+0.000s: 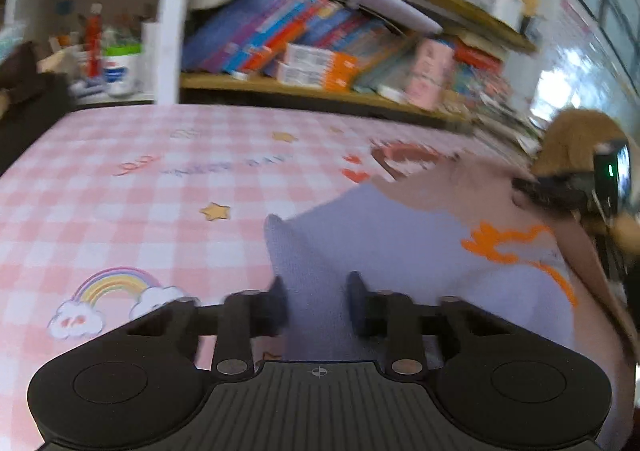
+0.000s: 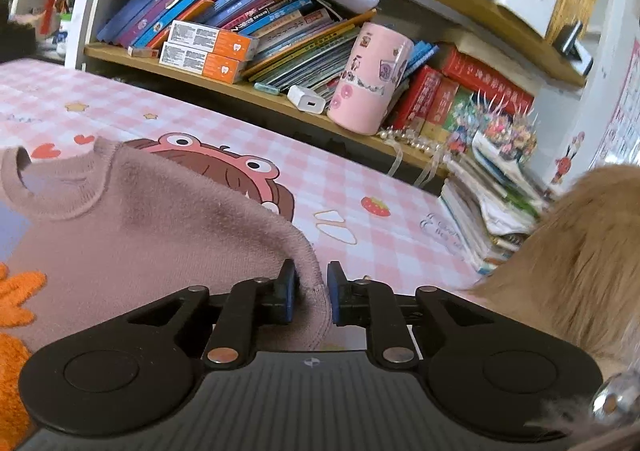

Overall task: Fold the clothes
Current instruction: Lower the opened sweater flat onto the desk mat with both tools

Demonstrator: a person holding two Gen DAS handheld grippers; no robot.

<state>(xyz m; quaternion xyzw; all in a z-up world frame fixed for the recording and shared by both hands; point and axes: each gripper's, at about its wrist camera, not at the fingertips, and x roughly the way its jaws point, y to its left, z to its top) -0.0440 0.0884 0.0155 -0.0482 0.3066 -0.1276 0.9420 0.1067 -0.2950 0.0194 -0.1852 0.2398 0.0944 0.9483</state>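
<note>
A small dusty-pink sweater (image 2: 132, 219) with a lavender panel (image 1: 384, 235) and orange fuzzy patches (image 1: 500, 243) lies on the pink checked tablecloth (image 1: 120, 191). My left gripper (image 1: 318, 301) has its blue pads on either side of a raised lavender fold, with a gap between them. My right gripper (image 2: 312, 291) pinches the pink sleeve cuff (image 2: 316, 303) at the sweater's right edge; its neck opening (image 2: 24, 171) lies far left. The right gripper also shows in the left wrist view (image 1: 580, 187), at the sweater's far right.
A bookshelf (image 2: 240, 31) full of books, boxes and a pink cylinder (image 2: 368, 79) runs along the table's far edge. A stack of papers (image 2: 492, 203) sits at the right. A tan furry sleeve (image 2: 580, 259) is close on the right.
</note>
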